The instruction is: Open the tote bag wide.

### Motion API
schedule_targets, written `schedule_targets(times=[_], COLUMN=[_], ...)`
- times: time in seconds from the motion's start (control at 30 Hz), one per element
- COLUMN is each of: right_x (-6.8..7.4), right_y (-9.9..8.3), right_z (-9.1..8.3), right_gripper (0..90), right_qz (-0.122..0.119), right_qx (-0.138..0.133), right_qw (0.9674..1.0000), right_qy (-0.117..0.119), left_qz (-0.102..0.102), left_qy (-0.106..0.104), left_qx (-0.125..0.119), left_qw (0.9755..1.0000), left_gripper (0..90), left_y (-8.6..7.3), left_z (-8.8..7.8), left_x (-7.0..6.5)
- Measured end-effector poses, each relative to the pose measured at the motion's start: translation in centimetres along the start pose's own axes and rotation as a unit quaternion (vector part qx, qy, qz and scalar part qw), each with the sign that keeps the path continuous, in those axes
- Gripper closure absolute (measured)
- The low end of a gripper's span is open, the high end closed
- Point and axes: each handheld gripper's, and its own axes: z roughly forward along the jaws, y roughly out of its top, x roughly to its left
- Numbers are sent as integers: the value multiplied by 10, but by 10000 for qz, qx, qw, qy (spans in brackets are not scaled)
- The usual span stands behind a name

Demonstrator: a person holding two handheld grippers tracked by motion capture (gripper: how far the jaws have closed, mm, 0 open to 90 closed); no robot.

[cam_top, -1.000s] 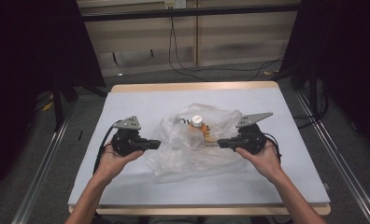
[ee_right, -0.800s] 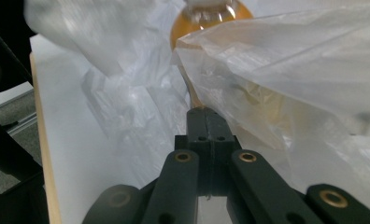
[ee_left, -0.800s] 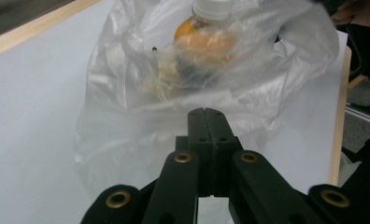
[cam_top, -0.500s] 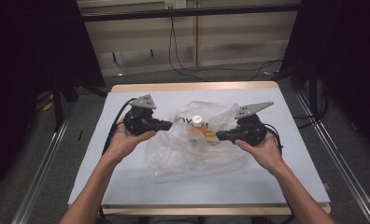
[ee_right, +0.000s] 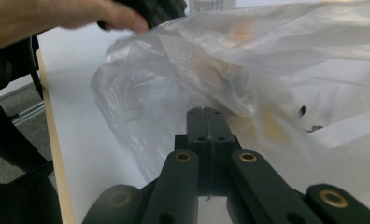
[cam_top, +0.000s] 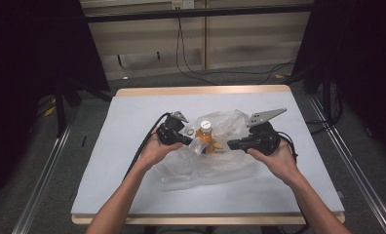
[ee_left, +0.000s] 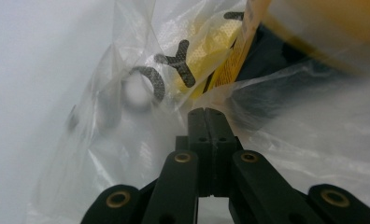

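Observation:
A crumpled clear plastic bag (cam_top: 215,165) lies in the middle of the white table (cam_top: 132,112). Inside it stands an orange bottle (cam_top: 205,134) with a white cap. My left gripper (cam_top: 191,141) is shut, and its tips sit against the bag just left of the bottle. In the left gripper view the closed jaws (ee_left: 205,112) touch the printed plastic (ee_left: 127,140), with the bottle's orange side (ee_left: 314,28) close behind. My right gripper (cam_top: 230,144) is shut too, at the bag's right side, pointing left. Its jaws (ee_right: 205,110) rest at the bag's folds (ee_right: 183,74).
The left gripper's black cable (cam_top: 147,141) trails back over the table toward the person. A wooden edge (cam_top: 201,90) borders the table's far side. Metal rails (cam_top: 49,165) run along the floor on both sides. The other hand (ee_right: 57,18) shows far off in the right gripper view.
The left hand has carried its gripper right and down, from the table's left part up to the bag beside the bottle. The right gripper has stayed in place.

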Motion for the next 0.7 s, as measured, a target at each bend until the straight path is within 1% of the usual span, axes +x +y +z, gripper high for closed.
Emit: schedule_targets(times=[0.03,0.07,0.1,0.17,0.2,0.23,0.27,0.3,0.33,0.37,0.43,0.47,0.5,0.57,0.6,0.63,0.67,0.7], right_x=[0,0,-1,-4,-5,-6,-6,-8,-8,-9,-15,-15,-24,-34,-34,-36,-36,-36], right_y=[3,7,11,21,27,33,33,45,45,57,66,66,72,68,68,62,46,46], right_z=[0,0,0,1,1,0,0,-2,-2,-4,-3,-3,2,13,13,21,35,35], right_gripper=[900,900,900,900,900,900,900,900,900,900,900,900,900,900,900,900,900,900], right_qz=[-33,-48,-80,-86,-116,-139,-139,-204,-204,-236,-215,-215,-118,6,6,34,-16,-16], right_qx=[-22,-33,-35,-63,-87,-111,-111,-158,-158,-191,-175,-175,-153,40,40,180,488,488], right_qw=[10000,10000,10000,9999,9999,9998,9998,9996,9996,9994,9994,9994,9993,9994,9994,9991,9984,9984], right_qy=[-5,-7,-32,-47,-74,-96,-96,-120,-120,-154,-225,-225,-317,-358,-358,-376,-282,-282], left_qz=[0,14,62,212,293,378,378,321,375,395,383,383,444,460,482,462,478,478], left_qy=[0,17,30,99,175,168,168,132,128,98,37,37,32,45,70,46,16,16], left_qx=[0,11,69,152,182,238,238,209,247,271,229,229,219,239,274,280,314,314], left_qw=[10000,10000,10000,9996,9993,9989,9989,9992,9989,9988,9990,9990,9988,9986,9984,9985,9984,9984], left_gripper=[900,900,900,900,900,900,900,900,900,900,900,900,900,900,900,900,900,900], left_y=[0,-1,-1,0,0,0,0,0,0,0,0,0,0,-1,-2,-4,-9,-9], left_z=[0,3,4,5,5,4,4,4,4,4,3,3,3,3,4,4,5,5], left_x=[0,-3,-5,-10,-13,-14,-14,-16,-17,-17,-19,-19,-21,-22,-23,-23,-21,-21])
